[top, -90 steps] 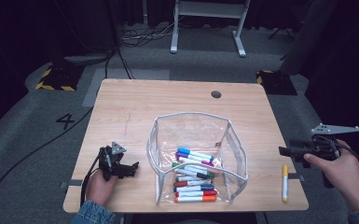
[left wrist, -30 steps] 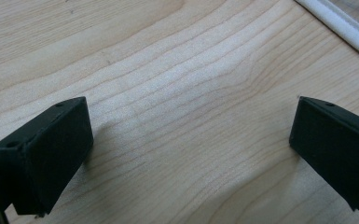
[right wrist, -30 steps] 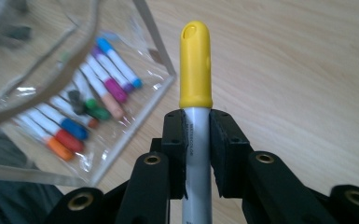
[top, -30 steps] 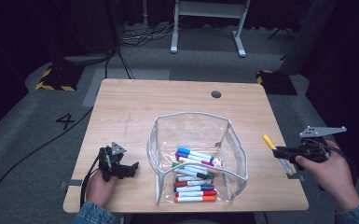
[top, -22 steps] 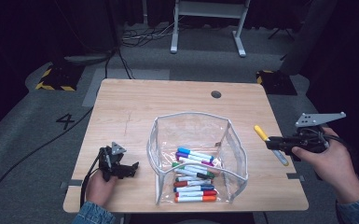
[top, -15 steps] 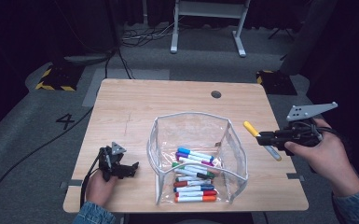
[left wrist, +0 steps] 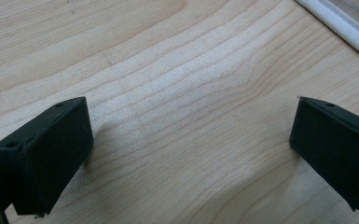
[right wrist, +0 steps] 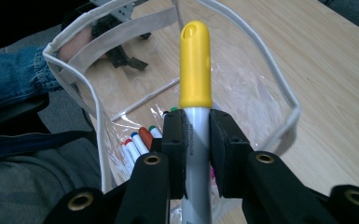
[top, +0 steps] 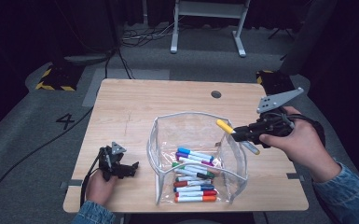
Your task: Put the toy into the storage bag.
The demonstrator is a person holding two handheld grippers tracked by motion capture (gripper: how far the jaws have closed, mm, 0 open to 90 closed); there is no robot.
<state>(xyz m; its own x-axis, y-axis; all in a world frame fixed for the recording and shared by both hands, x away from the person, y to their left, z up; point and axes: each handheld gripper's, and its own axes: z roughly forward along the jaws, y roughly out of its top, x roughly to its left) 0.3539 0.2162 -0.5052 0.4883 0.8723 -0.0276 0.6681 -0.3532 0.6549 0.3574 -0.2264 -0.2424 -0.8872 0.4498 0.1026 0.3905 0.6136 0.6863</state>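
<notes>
The right tongs are clamped on a yellow-capped marker, the pads pressing the grey barrel just below the cap, and they carry it above the right rim of the clear pouch, which stands open at the middle of the tabletop. In the high view the marker lies slanted, cap toward the far left over the pouch opening and tail hanging out past the near right side of the tongs. A heap of markers in mixed colours lies at the bottom of the pouch. The left tongs rest on the tabletop at the near left, well apart from the pouch, their jaws standing wide with nothing but bare wood between them. The likeliest trouble is the soft, white-trimmed rim: if the marker comes down at this slant, its cap or tail could catch the trim, fold the wall inward or tip the pouch, since nothing steadies it. A release made too early, while the tail overhangs the right wall, could let the marker tumble outside onto the tabletop and roll toward the edge. The grip sits close to one end, so the barrel could also pivot between the pads.
</notes>
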